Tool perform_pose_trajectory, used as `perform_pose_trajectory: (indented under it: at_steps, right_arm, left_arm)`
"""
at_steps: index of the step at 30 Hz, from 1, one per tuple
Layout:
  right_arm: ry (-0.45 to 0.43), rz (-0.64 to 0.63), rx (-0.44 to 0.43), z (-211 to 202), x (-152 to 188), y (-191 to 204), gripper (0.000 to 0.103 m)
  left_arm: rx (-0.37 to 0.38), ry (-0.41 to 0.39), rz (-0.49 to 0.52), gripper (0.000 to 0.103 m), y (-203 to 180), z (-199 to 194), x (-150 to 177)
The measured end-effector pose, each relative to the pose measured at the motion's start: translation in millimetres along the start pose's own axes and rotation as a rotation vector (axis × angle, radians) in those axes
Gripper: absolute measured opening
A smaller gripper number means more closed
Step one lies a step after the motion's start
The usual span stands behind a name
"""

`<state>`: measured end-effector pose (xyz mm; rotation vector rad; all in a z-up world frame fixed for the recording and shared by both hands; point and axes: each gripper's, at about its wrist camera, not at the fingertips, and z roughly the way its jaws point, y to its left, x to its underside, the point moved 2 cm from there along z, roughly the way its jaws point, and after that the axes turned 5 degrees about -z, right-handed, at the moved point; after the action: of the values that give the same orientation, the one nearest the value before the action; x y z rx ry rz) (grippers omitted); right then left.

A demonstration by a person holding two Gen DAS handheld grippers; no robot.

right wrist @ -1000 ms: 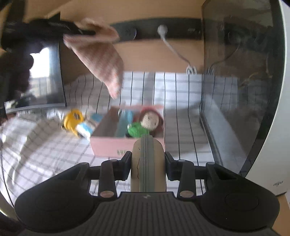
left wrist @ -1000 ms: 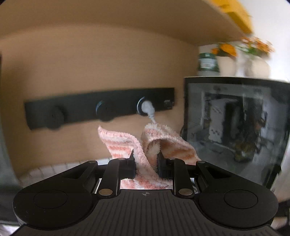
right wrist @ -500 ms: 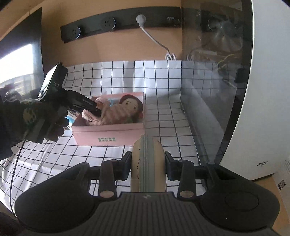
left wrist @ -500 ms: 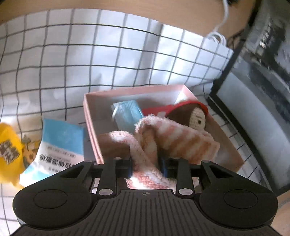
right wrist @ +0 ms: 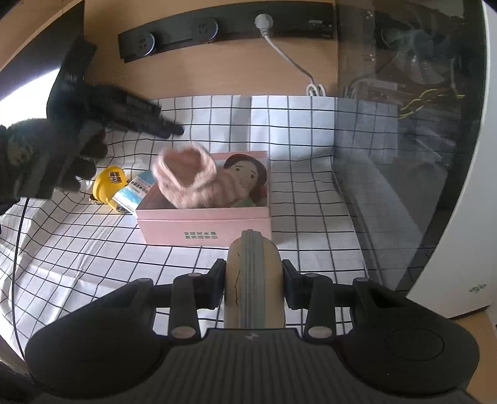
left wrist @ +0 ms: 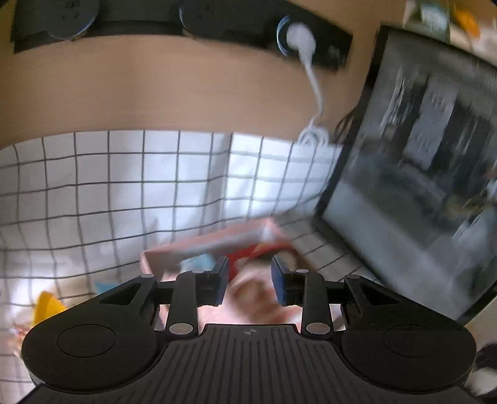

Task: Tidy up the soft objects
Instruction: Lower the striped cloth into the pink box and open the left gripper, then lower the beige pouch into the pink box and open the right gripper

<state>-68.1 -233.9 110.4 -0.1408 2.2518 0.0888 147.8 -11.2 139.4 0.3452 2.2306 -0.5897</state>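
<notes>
Checked white cloth (right wrist: 310, 174) covers the table in front of a wooden back wall that carries a black socket strip (right wrist: 223, 28) with one white plug and cable in it, and a dark glass-fronted appliance (right wrist: 413, 140) stands along the right side. On the cloth sits an open pink box (right wrist: 205, 225). Inside it a doll with dark hair and a red hood (right wrist: 247, 174) lies at the right, and a pink-and-white striped fluffy cloth (right wrist: 189, 177) lies bunched in the box's left and middle, part of it blurred. Just left of the box are a blue-and-white packet (right wrist: 133, 191) and a yellow item (right wrist: 110, 183), touching each other. From the right wrist view the left gripper (right wrist: 169, 130), held in a dark-gloved hand (right wrist: 46, 164), hangs above the cloth and apart from it; in its own blurred view the left gripper (left wrist: 250, 279) has its jaws parted with nothing pressed between them, having just been opening. The right gripper (right wrist: 253, 279) is closed on a tan soft object with a grey ridged band down its middle (right wrist: 253, 273), held upright in front of the box and near its front wall.
</notes>
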Motion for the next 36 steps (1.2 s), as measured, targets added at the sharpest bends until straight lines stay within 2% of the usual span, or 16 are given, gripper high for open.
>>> perform_pose_trajectory:
  at_steps: [4,11,12,14,16,20,23,26,28,31,33,34,36]
  right_arm:
    - [-0.008,-0.011,-0.013,1,0,1,0.037]
    - [-0.008,-0.004,0.000,3,0,-3,0.037]
    - [-0.008,-0.011,0.004,3,-1,-3,0.037]
    - [-0.012,-0.029,0.011,3,-5,-2,0.037]
    - [-0.023,-0.052,0.017,2,-13,-1,0.037]
    - [-0.072,-0.075,0.001,9,-44,-2,0.037]
    - [-0.120,-0.065,-0.045,23,-78,3,0.037]
    - [-0.162,-0.051,-0.124,49,-115,19,0.037]
    - [-0.158,-0.036,-0.169,77,-137,32,0.037]
    - [-0.126,0.037,-0.245,119,-162,45,0.037]
    - [-0.077,0.103,-0.310,149,-167,46,0.037]
    - [-0.047,0.123,-0.309,164,-166,46,0.039]
    - [-0.002,0.114,-0.210,188,-159,44,0.041]
  left_arm:
    - [-0.028,0.061,-0.059,0.033,6,11,6]
    - [-0.032,0.223,-0.189,0.033,21,64,59]
    - [-0.032,0.226,-0.210,0.034,25,70,64]
    - [-0.021,0.180,-0.233,0.032,28,65,64]
    - [-0.002,0.131,-0.247,0.032,29,49,60]
    - [-0.008,-0.016,-0.180,0.032,20,-14,59]
    - [-0.018,-0.073,-0.227,0.032,26,-54,76]
    - [-0.023,-0.071,-0.310,0.032,36,-79,105]
    - [-0.034,-0.054,-0.358,0.032,42,-91,127]
    - [-0.068,-0.003,-0.404,0.032,54,-108,158]
    - [-0.106,0.025,-0.430,0.032,66,-121,178]
    - [-0.127,0.036,-0.448,0.032,74,-126,188]
    - [-0.157,0.054,-0.487,0.032,90,-137,205]
